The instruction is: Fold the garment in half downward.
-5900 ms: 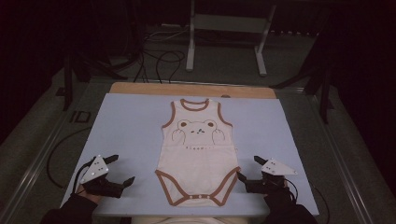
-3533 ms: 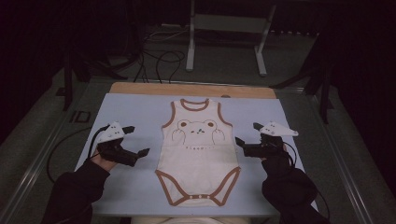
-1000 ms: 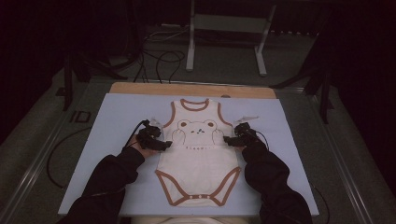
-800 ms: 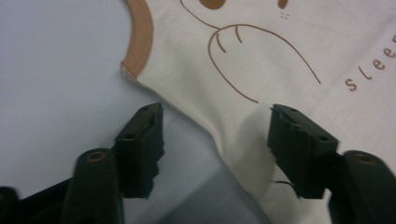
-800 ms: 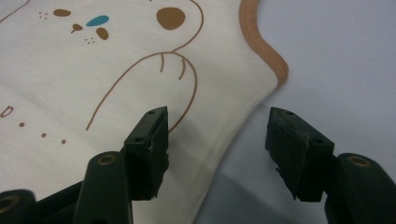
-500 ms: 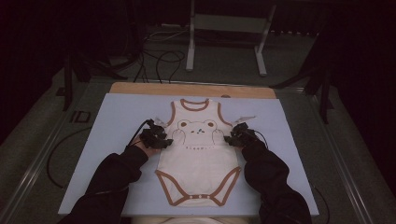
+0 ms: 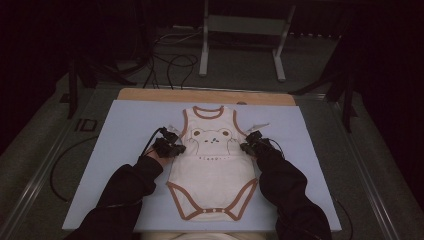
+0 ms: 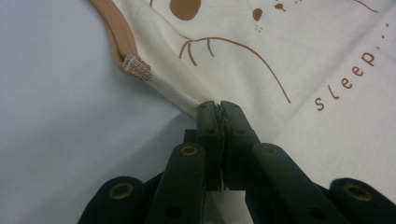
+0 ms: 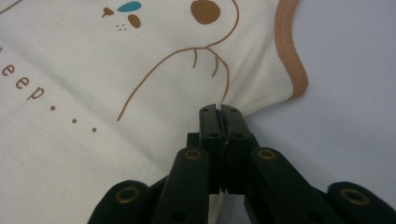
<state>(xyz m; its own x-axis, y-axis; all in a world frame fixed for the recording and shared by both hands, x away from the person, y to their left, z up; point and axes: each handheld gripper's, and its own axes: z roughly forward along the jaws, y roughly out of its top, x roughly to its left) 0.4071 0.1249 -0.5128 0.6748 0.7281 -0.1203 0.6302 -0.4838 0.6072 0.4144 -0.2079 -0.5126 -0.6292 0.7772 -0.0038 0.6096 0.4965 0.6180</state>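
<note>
Bodysuit (image 7: 212, 155) lies flat, centred on the mat (image 7: 120, 130). Left gripper (image 8: 218, 106) and right gripper (image 9: 220, 111) each pinch one side seam, jaws clamped.

Person: two forearms in dark, near-black long sleeves (image 7: 125, 187), loose fabric creased at the elbows.

Left hand-held gripper (image 8: 218, 108): matte black body; two flat, blocky black jaws on paired angled link arms; brass-coloured rivet rings at the link pivots and on the rounded lower lobes; small dark screw holes in the jaw blocks. A thin black cable (image 7: 151, 139) loops from it.

Right hand-held gripper (image 9: 218, 112): same black build, same brass-ringed pivots; a pale grey plate (image 7: 259, 126) on top; a black cable trailing.
</note>
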